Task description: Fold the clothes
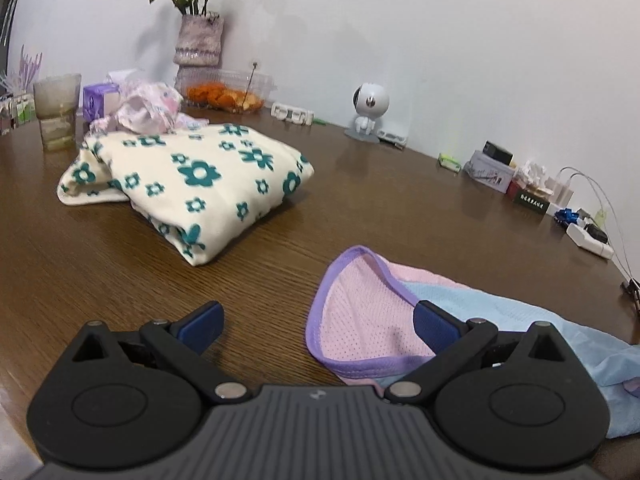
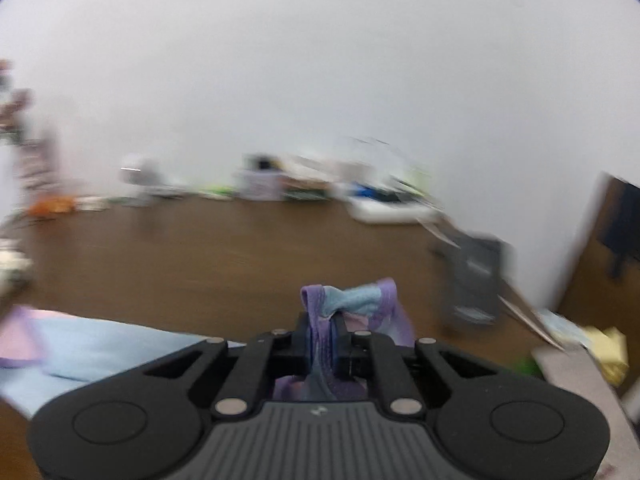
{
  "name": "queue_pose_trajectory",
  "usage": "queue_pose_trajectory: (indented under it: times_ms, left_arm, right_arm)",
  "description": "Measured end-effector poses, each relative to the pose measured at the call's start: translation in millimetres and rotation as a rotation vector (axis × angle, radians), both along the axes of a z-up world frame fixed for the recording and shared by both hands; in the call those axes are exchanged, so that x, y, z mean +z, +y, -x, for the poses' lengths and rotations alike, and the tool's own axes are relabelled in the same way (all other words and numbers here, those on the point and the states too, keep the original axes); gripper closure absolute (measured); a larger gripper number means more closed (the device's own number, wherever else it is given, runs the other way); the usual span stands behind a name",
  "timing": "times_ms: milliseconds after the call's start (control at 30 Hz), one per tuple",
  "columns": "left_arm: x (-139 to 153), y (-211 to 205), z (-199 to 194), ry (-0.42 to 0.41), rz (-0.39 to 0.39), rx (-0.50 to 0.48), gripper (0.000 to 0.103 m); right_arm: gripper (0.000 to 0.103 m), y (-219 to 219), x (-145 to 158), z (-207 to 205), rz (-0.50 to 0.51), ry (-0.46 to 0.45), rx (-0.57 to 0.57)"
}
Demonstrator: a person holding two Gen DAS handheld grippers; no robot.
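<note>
Right gripper [image 2: 323,328] clenched on a bunched fold of the pastel garment [image 2: 352,300], purple trim and blue mesh pinched together and poking up between the fingers; likely held so to lift or drag one end, though the right view is too blurred to say more; left gripper [image 1: 318,320] spread wide and grasping nothing, poised low over the wooden table [image 1: 120,264], its right fingertip just over the garment's purple-edged opening, seemingly lined up to take that hem; same garment [image 1: 368,312] lying partly flat on the near table, pink mesh inside showing through the opening, pale blue panel trailing off to the right, still loose and rumpled rather than squared; farther back, a cream cloth with teal flowers [image 1: 192,184] already folded into a thick bundle, a crumpled pink floral piece [image 1: 148,110] resting at its far edge; vase of dried flowers [image 1: 198,40] against the wall.
</note>
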State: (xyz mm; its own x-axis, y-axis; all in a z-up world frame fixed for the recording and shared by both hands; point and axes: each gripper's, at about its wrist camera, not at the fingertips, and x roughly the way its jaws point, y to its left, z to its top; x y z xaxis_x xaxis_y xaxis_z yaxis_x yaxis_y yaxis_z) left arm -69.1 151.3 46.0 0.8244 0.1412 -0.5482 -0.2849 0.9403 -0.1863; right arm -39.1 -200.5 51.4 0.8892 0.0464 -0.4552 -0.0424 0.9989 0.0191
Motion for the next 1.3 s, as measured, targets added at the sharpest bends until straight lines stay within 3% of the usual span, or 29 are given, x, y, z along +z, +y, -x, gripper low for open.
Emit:
queue_pose_trajectory:
  times_ms: [167,233,300,367,400,433,533,667,800,867,933,967,1000,1100,1133,1167,1200,1300]
  left_arm:
    - [6,6,15,0.001,-0.009,0.016,0.0]
    - [7,9,22,0.004,-0.009,0.027,0.0]
    - [7,10,29,0.003,-0.007,0.032,0.0]
    - [7,11,30,0.01,-0.004,0.034,0.0]
    - [6,11,29,0.015,-0.004,0.034,0.0]
    - [5,10,28,0.021,-0.005,0.034,0.0]
    - [3,7,24,0.038,0.0,0.034,0.0]
    - [0,1,16,0.063,0.011,0.034,0.0]
    - [-1,-6,15,0.093,0.014,0.05,0.0]
    - [0,-11,16,0.119,0.007,0.063,0.0]
    - [0,-18,15,0.144,-0.015,0.064,0.0]
    - [0,-23,13,0.155,-0.037,0.056,0.0]
    - [0,-27,11,0.166,-0.059,0.048,0.001]
    - [-1,-35,4,0.174,-0.066,0.034,0.005]
    - [-3,-35,2,0.181,-0.051,0.033,0.011]
    - [-5,-37,0,0.186,-0.055,0.03,0.014]
    - [-6,-40,-2,0.191,-0.067,0.026,0.021]
    - [-7,-48,-5,0.216,-0.128,-0.017,0.036]
  right_arm:
    - [0.093,83,-22,-14,0.01,0.064,0.237]
    - [0.084,102,-38,-24,0.028,0.126,0.261]
    - [0.057,105,-42,-26,0.006,0.17,0.278]
    - [0.037,100,-32,-14,0.002,0.12,0.3]
    - [0.028,95,-26,-8,0.002,0.088,0.312]
    - [0.027,85,-18,-1,-0.013,0.06,0.323]
    - [0.03,55,2,11,-0.063,-0.002,0.324]
    - [0.068,26,-7,-20,-0.098,0.092,0.238]
    - [0.068,41,-35,-55,-0.007,0.266,0.339]
    - [0.068,43,-14,-56,0.032,0.207,0.398]
    - [0.051,44,14,-60,0.066,0.126,0.479]
    - [0.032,51,27,-72,0.11,0.125,0.555]
    - [0.025,59,38,-83,0.152,0.129,0.632]
    - [0.031,109,41,-129,0.2,0.228,0.898]
    - [0.033,127,38,-145,0.2,0.273,0.976]
    - [0.041,148,32,-159,0.208,0.329,1.041]
    - [0.049,165,23,-168,0.23,0.367,1.092]
    - [0.052,203,-3,-192,0.252,0.482,1.199]
